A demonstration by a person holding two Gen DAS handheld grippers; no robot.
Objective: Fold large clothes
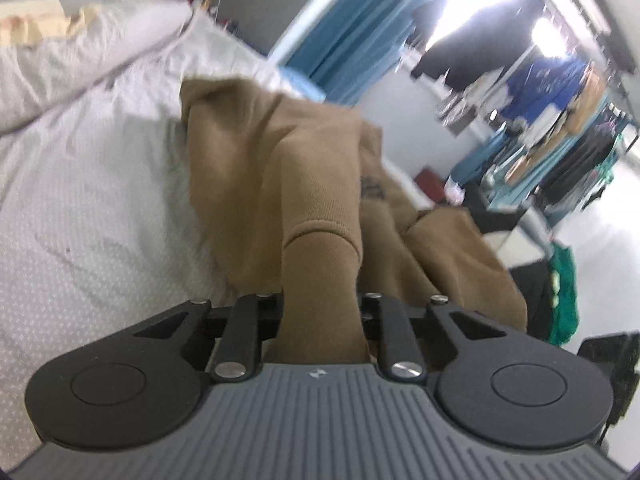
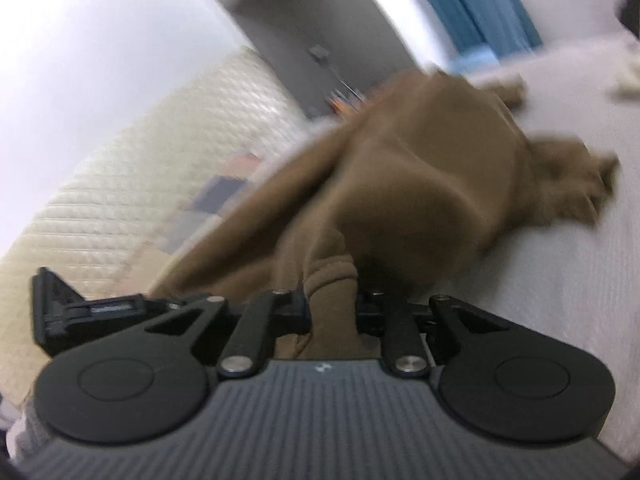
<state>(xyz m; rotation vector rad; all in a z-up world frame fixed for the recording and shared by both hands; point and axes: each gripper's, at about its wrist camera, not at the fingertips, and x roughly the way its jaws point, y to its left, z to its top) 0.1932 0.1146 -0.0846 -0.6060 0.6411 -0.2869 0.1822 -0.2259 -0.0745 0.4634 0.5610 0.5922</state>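
A large tan-brown sweatshirt [image 1: 304, 168] lies bunched on a bed with a pale grey dotted sheet [image 1: 88, 220]. My left gripper [image 1: 320, 312] is shut on a ribbed cuff of the sweatshirt, which runs up between the jaws. In the right wrist view the same sweatshirt [image 2: 420, 168] stretches away over the bed [image 2: 560, 280], blurred. My right gripper [image 2: 332, 308] is shut on another ribbed end of it. The fingertips of both grippers are hidden by cloth.
A grey pillow [image 1: 80, 52] lies at the bed's far end. Blue curtains [image 1: 352, 60] and a rack of hanging clothes [image 1: 560, 120] stand beyond the bed. A cream quilted cover [image 2: 120, 184] lies left of the right gripper. A green item [image 1: 564, 292] hangs at right.
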